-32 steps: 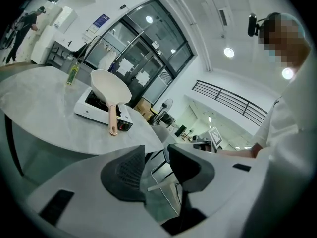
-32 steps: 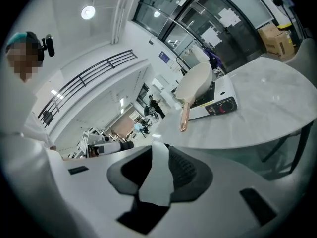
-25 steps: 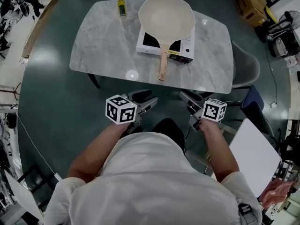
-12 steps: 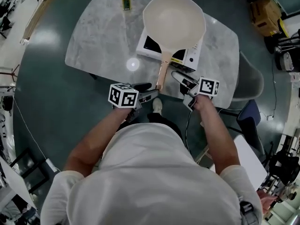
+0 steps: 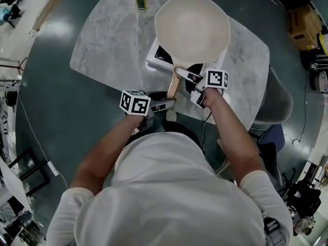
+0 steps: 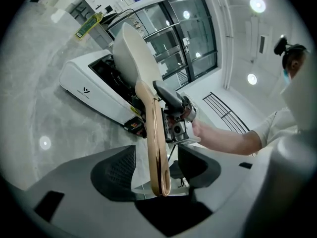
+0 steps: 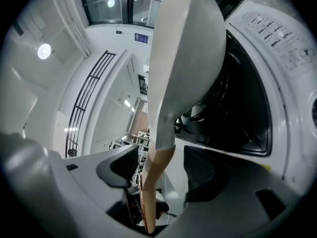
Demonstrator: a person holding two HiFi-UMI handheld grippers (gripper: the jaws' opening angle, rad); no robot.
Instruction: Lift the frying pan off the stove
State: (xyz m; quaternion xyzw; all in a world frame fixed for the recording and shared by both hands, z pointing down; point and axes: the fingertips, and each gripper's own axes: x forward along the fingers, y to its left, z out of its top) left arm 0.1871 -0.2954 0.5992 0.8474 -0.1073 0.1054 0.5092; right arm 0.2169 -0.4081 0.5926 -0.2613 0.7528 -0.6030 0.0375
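While the frying pan [image 5: 192, 27] sits on the stove [image 5: 154, 60], its wooden handle [image 5: 172, 86] jutting past the stove's near edge, we have both grippers at that handle; our left gripper [image 6: 153, 165] straddles its tip, jaws opening, pads clear of it; our right gripper [image 7: 159, 170] straddles it nearer the stove, jaws likewise opening, not touching.

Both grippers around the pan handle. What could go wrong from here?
1. Both sets of jaws are opening, pads off the handle; lifting now would likely leave the pan behind.
2. Left gripper sits at the handle's tip: it may slip off.
3. Right gripper is close to the stove: possible bump.
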